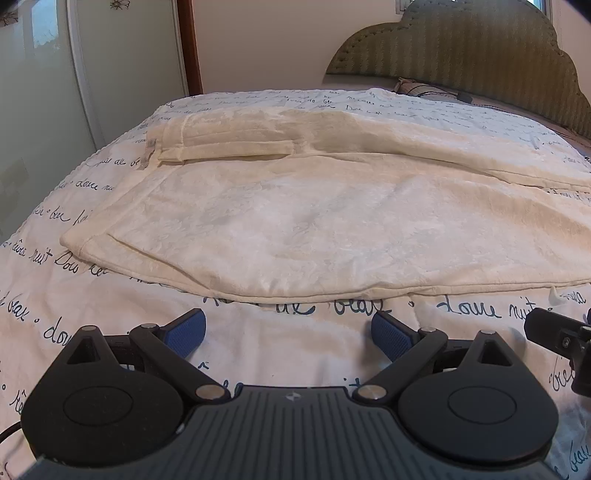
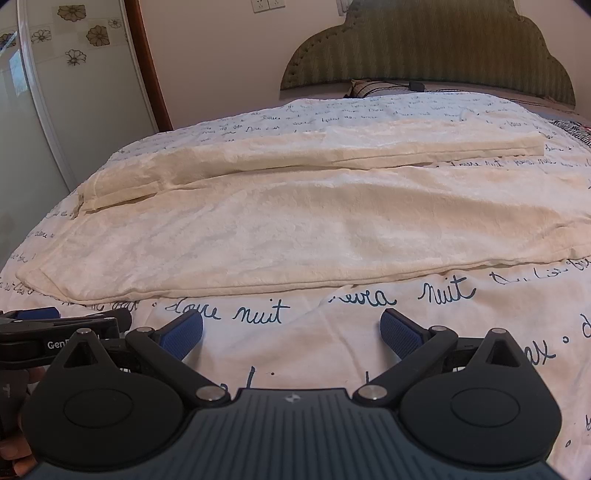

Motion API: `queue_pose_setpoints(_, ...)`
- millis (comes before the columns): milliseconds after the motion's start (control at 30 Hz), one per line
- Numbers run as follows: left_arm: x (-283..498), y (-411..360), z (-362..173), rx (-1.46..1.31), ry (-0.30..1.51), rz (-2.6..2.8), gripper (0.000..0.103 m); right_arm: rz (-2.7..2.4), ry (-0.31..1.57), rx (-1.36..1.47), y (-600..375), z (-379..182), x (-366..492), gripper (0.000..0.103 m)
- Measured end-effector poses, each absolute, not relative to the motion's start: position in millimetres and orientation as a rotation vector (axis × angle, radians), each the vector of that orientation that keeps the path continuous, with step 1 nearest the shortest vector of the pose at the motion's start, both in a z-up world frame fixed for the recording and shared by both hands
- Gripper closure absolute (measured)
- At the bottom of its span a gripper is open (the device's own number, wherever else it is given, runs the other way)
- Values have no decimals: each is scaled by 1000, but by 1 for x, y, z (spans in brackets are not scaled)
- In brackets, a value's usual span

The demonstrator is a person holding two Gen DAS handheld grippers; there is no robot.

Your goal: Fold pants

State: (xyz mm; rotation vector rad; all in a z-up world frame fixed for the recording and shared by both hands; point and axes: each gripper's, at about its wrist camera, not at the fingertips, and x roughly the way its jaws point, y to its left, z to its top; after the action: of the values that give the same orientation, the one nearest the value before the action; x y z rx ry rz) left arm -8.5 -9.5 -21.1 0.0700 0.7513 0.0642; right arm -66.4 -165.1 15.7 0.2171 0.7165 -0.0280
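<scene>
On the bed, both claws gape empty before the pants (image 1: pixel 295 221); only the right view shows the leg hems (image 2: pixel 532 146).

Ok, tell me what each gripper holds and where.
Nothing. The left gripper and right gripper are both open, short of the pants.

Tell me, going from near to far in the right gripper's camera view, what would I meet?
Right gripper, open over the script-printed bedcover → cream pants laid flat across it → a pillow → the green headboard → wall sockets.
</scene>
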Motion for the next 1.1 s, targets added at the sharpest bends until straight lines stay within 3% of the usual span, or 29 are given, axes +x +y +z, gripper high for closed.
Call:
queue_pose_setpoints(800, -11, -8, -13, 80, 748, 59, 5, 1, 704, 203, -163, 24, -68, 0)
queue_pose_setpoints(1100, 2, 37, 13, 43, 625, 57, 6, 323, 535, 54, -149, 83, -24, 0)
